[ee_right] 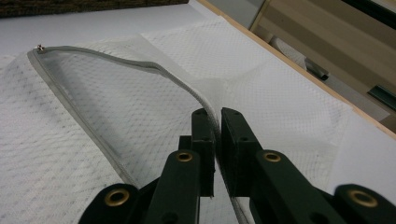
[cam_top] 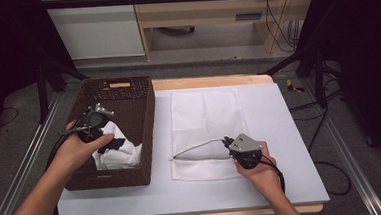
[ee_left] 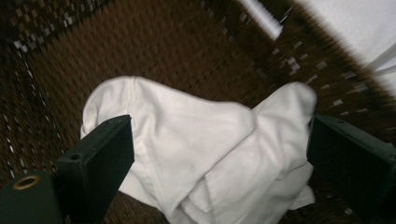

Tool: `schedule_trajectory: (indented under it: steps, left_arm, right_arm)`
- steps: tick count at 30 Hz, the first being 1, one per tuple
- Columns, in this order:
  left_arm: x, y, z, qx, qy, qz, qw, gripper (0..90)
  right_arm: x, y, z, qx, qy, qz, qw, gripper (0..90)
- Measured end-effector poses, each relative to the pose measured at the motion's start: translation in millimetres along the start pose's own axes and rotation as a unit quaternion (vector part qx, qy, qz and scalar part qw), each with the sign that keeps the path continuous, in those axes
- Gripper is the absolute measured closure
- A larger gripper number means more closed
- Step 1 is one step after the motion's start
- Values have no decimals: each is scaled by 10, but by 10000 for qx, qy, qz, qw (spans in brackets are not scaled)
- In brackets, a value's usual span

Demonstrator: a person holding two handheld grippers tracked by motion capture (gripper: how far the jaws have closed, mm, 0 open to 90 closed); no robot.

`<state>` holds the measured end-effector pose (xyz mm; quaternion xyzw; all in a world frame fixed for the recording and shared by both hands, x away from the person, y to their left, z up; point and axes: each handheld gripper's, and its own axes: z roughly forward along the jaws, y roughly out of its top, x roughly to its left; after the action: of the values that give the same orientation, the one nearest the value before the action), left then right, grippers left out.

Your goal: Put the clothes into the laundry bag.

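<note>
- Mesh laundry bag (cam_top: 205, 131), high view: lies flat on the white table (cam_top: 283, 182), right of the brown woven basket (cam_top: 147, 135). Its grey zipper edge (cam_top: 196, 148) arches up off the bag toward the right gripper (cam_top: 227, 144), which pinches that edge at its right end.
- Same view: left gripper (cam_top: 105, 137) hangs inside the basket, over the crumpled white garment (cam_top: 123, 154) at the basket's near end. The left hand (cam_top: 83, 149) wraps the gripper body.
- Left gripper view: jaws stand wide apart, one on each side of the white garment (ee_left: 205, 149), pads not pressing on it. Garment rests on the basket's woven floor (ee_left: 154, 42). Picture is blurred.
- Right gripper view: jaws nearly together, clamped on the zipper edge (ee_right: 140, 65), which lifts the bag's mouth open. White mesh (ee_right: 60, 140) spreads flat below; the table's wooden rim (ee_right: 299, 70) runs along the right.
</note>
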<state>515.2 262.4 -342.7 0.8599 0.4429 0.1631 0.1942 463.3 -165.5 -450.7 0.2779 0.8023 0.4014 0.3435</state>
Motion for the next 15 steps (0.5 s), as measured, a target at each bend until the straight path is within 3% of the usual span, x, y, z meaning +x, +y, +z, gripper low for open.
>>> schedule_trajectory:
  steps: [6,15]
  left_arm:
    - [172,-50,266,507,-70,-143,9986,78]
    - [348,-78,471,845,-38,-270,9961,77]
  right_arm:
    - [-3,-7,12,26,41,-7,10000,837]
    - [-14,-14,12,46,70,3,10000,831]
